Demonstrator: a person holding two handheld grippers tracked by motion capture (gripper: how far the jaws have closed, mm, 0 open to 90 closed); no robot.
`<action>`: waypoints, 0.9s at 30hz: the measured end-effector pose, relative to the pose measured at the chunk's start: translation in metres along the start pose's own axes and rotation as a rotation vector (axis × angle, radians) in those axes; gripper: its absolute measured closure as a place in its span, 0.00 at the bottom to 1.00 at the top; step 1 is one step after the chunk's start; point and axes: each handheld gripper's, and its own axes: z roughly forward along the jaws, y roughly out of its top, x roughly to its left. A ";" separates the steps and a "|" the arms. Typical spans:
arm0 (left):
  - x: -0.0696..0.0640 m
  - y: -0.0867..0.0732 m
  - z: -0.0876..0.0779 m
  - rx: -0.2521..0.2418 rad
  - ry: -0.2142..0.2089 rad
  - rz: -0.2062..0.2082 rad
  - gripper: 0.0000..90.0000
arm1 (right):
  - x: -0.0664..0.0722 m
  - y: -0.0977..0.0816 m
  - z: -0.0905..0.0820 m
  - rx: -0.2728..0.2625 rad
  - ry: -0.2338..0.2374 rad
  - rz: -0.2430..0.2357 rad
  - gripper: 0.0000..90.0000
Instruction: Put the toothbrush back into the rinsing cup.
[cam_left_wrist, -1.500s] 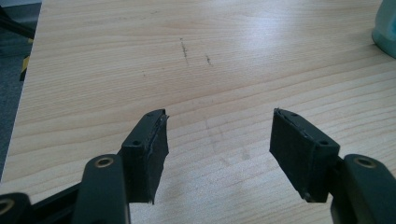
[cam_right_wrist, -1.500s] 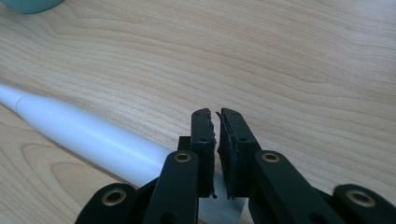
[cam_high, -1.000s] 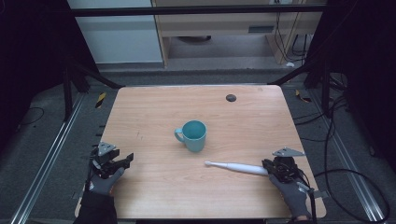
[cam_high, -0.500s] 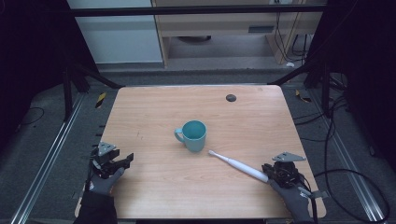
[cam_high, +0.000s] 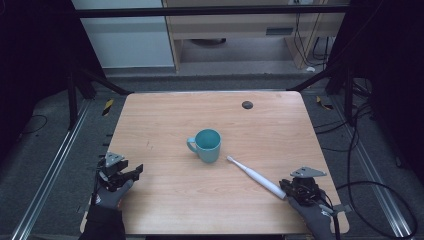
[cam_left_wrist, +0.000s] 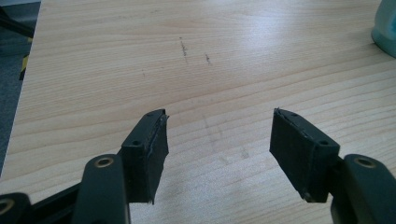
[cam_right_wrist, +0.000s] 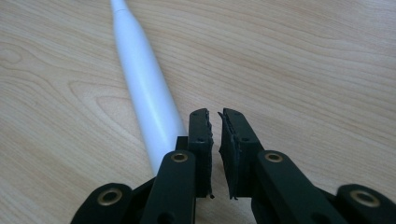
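Right gripper view: right gripper (cam_right_wrist: 215, 122) jaws almost pressed together, empty; long white plastic toothbrush (cam_right_wrist: 144, 88) lies just left, touching outer jaw, axis running far-left toward teal mug (cam_high: 208, 145).

1. A pale wood-grain bench (cam_high: 165, 125) sits at the centre, a small dark round cap (cam_high: 247, 104) set into its top near the far right corner.
2. Grey carpeted floor (cam_high: 45, 150) runs around it, dim at both sides.
3. Metal rails (cam_high: 47, 177) lie on the floor along the left and right edges.
4. Black frame struts (cam_high: 95, 80) angle down towards the far corners, with a dark bar across the top.
5. Beyond the far edge stand a white cabinet (cam_high: 125, 40) and a light wooden unit (cam_high: 235, 30).
6. Black cables (cam_high: 370, 150) trail on the floor past the right edge.
7. Yellow-black tape marks (cam_high: 107, 106) sit on the floor off both far corners.
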 end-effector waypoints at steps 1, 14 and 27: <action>0.000 0.000 0.000 0.000 0.000 0.000 0.40 | 0.000 0.000 0.000 -0.001 0.000 -0.003 0.91; 0.000 0.000 0.000 0.001 0.000 0.001 0.40 | 0.011 -0.002 -0.002 0.013 0.033 -0.017 0.90; 0.000 0.001 0.000 -0.006 0.000 -0.007 0.40 | 0.014 -0.002 -0.002 0.010 0.036 -0.020 0.89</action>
